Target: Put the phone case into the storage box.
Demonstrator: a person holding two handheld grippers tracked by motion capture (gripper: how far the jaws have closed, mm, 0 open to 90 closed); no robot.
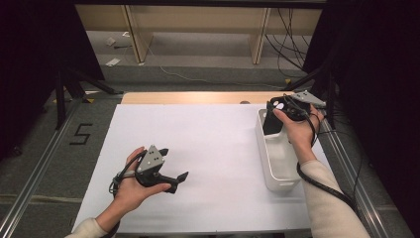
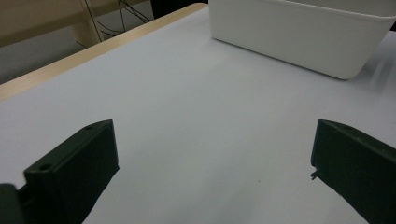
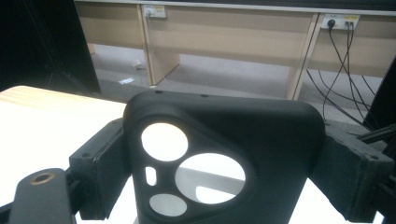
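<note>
Fingers of the right gripper [image 1: 277, 110] clamp a black phone case [image 3: 224, 154] over the white bin [image 1: 277, 171]; the left gripper [image 1: 174, 166] stands released and holds nothing.

Right-gripper fingers [image 3: 100, 163] press on both side edges of the phone case, which stands upright between them with its camera cutouts facing the right gripper view. In the high view the case sits at the far end of the white bin, at or just above the rim; whether its lower edge touches the bin floor cannot be told. Judged step: transfer of the case at the bin, either placing or lifting out. A placing move calls for lowering inside the walls, then spreading the jaws. Left-gripper jaws rest wide apart above the bare white table surface [image 2: 196, 116], well apart from the bin.
</note>
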